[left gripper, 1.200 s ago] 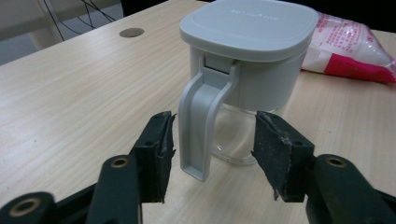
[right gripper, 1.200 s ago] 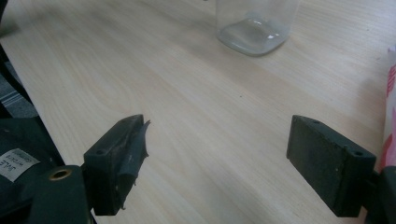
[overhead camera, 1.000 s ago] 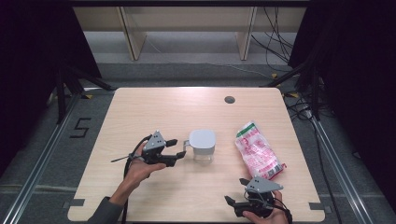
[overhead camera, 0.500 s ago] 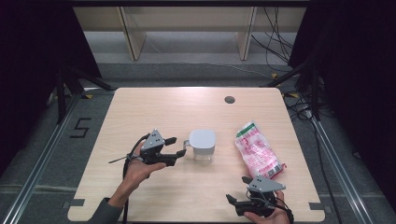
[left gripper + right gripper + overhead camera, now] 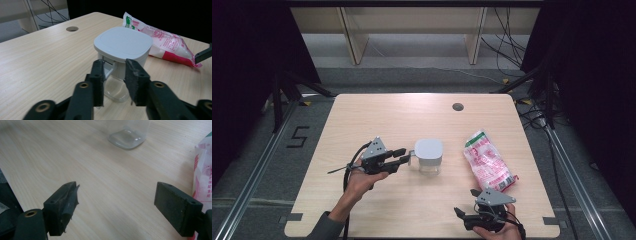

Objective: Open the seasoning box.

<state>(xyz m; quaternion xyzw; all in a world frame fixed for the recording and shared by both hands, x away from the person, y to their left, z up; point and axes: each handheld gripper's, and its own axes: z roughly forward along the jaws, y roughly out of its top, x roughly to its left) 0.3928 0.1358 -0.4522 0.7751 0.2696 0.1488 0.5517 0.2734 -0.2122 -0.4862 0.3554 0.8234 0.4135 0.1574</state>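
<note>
A clear container with a white square lid stands mid-table. My left gripper reaches it from the left. Its jaws have just been closing, and in the left gripper view the pads press on the white side handle under the lid. A pink and white food bag lies to the container's right. My right gripper rests near the front edge, below the bag, open with bare table between its pads. The container's clear base lies ahead of it.
A round cable hole sits in the wooden table near its far edge. The bag lies close to the right gripper's right pad. Cables and shelf legs are on the floor beyond the table.
The left gripper's jaws have narrowed from wide apart to a grip on the container's side handle. The right gripper has stayed put.
</note>
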